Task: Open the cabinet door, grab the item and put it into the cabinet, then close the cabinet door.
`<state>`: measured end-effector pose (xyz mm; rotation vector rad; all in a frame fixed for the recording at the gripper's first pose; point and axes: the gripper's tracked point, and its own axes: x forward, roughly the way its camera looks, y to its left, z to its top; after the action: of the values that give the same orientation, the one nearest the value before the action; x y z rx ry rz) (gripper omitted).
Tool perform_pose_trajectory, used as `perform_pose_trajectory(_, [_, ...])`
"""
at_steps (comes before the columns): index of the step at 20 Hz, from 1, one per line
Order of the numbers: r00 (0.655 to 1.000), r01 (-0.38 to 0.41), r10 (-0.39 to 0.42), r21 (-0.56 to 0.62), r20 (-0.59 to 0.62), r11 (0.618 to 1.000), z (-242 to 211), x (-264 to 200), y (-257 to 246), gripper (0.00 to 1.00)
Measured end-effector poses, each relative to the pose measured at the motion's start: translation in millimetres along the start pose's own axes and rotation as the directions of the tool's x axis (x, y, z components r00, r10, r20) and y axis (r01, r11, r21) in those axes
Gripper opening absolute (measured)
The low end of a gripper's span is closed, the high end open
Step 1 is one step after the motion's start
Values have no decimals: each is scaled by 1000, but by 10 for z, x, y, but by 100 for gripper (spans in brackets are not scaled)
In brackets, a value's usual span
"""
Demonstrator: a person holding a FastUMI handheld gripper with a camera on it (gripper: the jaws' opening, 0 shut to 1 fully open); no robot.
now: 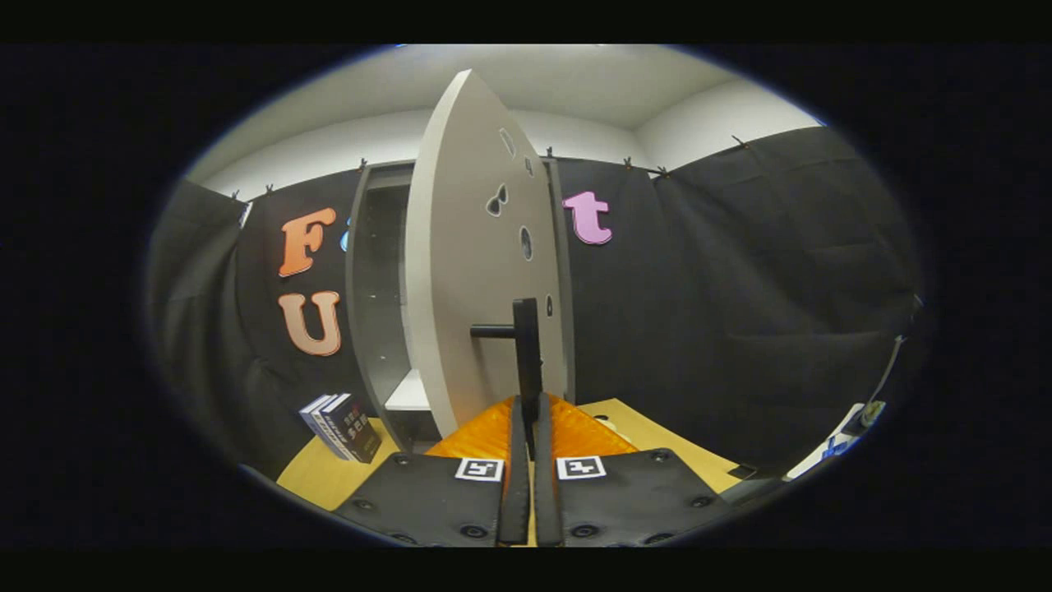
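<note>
A grey cabinet (374, 271) stands straight ahead on the wooden table (329, 477). Its pale door (472, 271) is swung partly open toward me, hinged on the right, with a dark gap into the cabinet to its left. A black handle (526, 345) sticks out from the door's lower part. My gripper (530, 423) is shut on that handle, both fingers pressed against its lower end. A small stack of dark books (345, 426) stands on the table left of the cabinet.
Black cloth walls close in the booth behind and to the right. A white shelf edge (408, 393) shows low inside the cabinet. A blue and white item (838, 444) lies at the table's far right edge.
</note>
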<state>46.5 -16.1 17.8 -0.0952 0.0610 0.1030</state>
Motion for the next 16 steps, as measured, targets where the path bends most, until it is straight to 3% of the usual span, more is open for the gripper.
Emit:
perform_pose_trajectory(6, [996,86,-86,22,-5,996,-33,-137,-479,9])
perform_pose_trajectory(12, [966,257,-259,62,27,965,-25,-453,-1004,9])
perform_pose_trajectory(16, [961,259,-265,79,74,963,-140,-583,-854,22])
